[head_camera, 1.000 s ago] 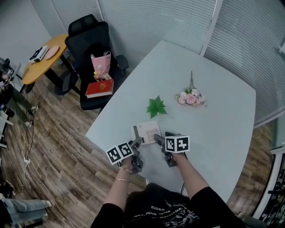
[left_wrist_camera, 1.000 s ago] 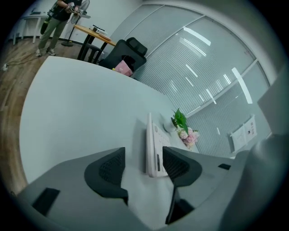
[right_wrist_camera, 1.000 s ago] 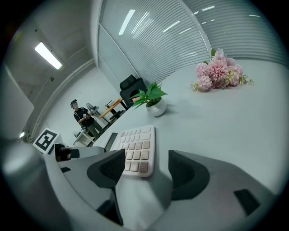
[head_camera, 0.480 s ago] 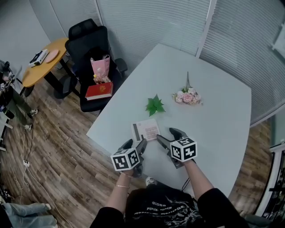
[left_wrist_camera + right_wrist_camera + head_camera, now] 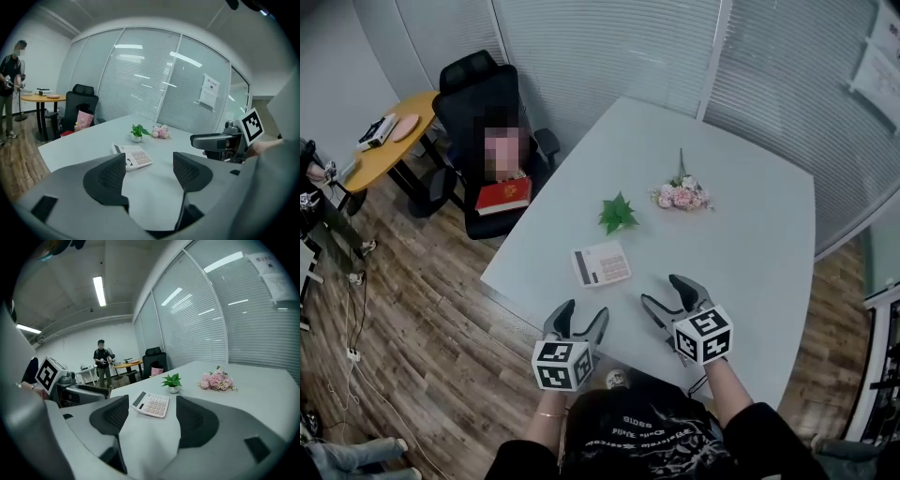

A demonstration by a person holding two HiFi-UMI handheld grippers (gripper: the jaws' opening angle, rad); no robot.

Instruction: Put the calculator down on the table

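Note:
A white calculator lies flat on the pale table, free of both grippers; it also shows ahead in the left gripper view as the calculator and in the right gripper view as the calculator. My left gripper hangs open above the table's near edge, nothing between its jaws. My right gripper is open too, raised to the right of the calculator and empty. From the left gripper's camera the left gripper and the right gripper both show.
A small green plant and a pink flower bunch sit further back on the table. A black office chair holding a red book stands at the left. A round wooden table is beyond it. A person stands far off.
Both grippers have let go of the calculator, opened wide and drawn back and up toward me. The calculator now lies alone on the table.

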